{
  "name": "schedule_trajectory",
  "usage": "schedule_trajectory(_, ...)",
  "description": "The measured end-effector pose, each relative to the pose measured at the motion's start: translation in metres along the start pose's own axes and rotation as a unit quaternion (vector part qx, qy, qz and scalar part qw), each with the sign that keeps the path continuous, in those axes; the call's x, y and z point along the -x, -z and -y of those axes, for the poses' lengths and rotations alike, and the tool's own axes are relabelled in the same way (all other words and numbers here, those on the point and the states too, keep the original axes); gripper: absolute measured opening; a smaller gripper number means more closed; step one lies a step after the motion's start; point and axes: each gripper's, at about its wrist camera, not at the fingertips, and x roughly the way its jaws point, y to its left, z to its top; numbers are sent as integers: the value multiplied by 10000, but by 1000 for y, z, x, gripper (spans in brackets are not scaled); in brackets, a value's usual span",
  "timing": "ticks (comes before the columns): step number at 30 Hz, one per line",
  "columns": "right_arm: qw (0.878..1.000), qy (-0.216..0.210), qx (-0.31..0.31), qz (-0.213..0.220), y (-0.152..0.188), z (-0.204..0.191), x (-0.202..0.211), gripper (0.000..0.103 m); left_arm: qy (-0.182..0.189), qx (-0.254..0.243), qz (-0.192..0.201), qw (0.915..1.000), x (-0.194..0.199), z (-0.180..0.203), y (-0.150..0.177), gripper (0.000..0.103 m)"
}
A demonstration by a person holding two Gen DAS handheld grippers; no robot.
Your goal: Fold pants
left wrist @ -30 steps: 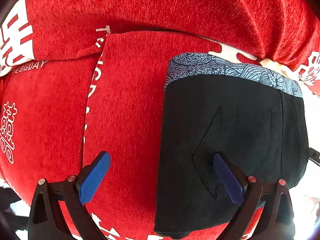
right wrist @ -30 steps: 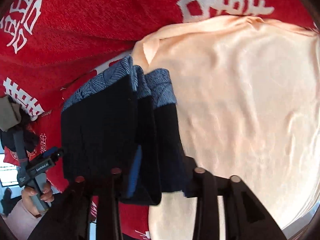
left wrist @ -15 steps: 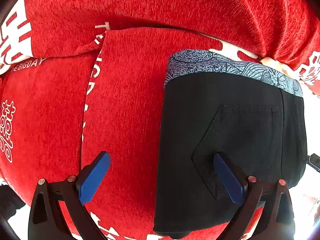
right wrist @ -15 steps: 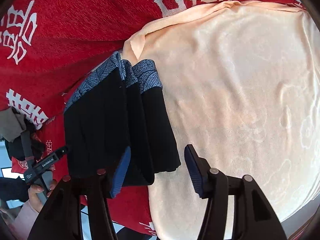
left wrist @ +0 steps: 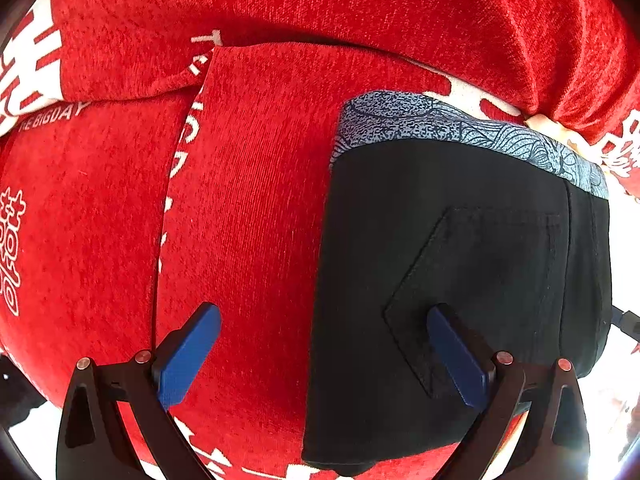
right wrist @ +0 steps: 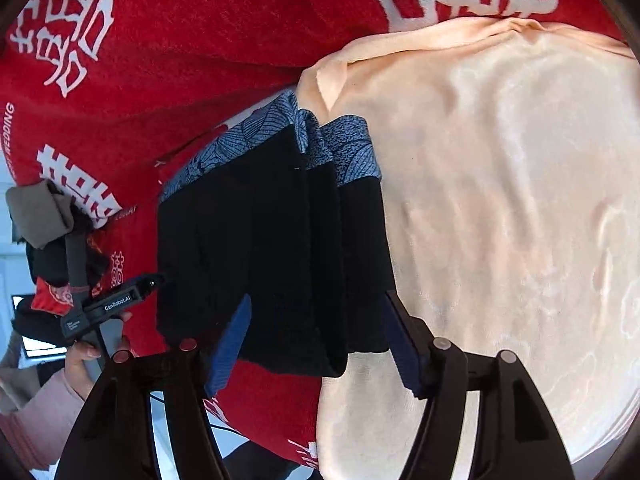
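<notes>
The black pants point(left wrist: 460, 280) lie folded into a compact stack on a red blanket point(left wrist: 248, 184), with a blue patterned waistband point(left wrist: 460, 124) at the far end and a back pocket on top. My left gripper point(left wrist: 324, 356) is open, its right fingertip over the pocket and its left fingertip over the blanket. In the right wrist view the folded pants point(right wrist: 272, 240) show stacked layers. My right gripper point(right wrist: 316, 348) is open just in front of the stack's near edge, holding nothing. The left gripper point(right wrist: 120, 300) shows at the left there.
A peach fleece blanket point(right wrist: 500, 220) lies right of the pants, partly under them. The red blanket point(right wrist: 200, 40) carries white characters and has raised folds behind the pants. The person's hand point(right wrist: 84, 356) holds the left gripper's handle.
My right gripper has opened and let go of the pants, then drawn back a little. The pants lie flat. My left gripper has barely moved.
</notes>
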Motion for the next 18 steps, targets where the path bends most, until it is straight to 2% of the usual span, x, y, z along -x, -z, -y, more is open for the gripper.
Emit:
schedule_trajectory(6, 9998, -78, 101, -154, -7, 3, -6, 74, 136, 137, -78, 9998, -4, -8, 2, 103)
schedule_trajectory(10, 9994, -205, 81, -283, -8, 10, -11, 74, 222, 3, 24, 9998, 5, -10, 2, 103)
schedule_trajectory(15, 9982, -493, -8, -344, -9, 22, -14, 75, 552, -119, 58, 9984, 10, -19, 2, 103)
schedule_trajectory(18, 9974, -626, -83, -343, -13, 32, -15, 79, 851, -64, 8, 9964, 7, -23, -4, 103)
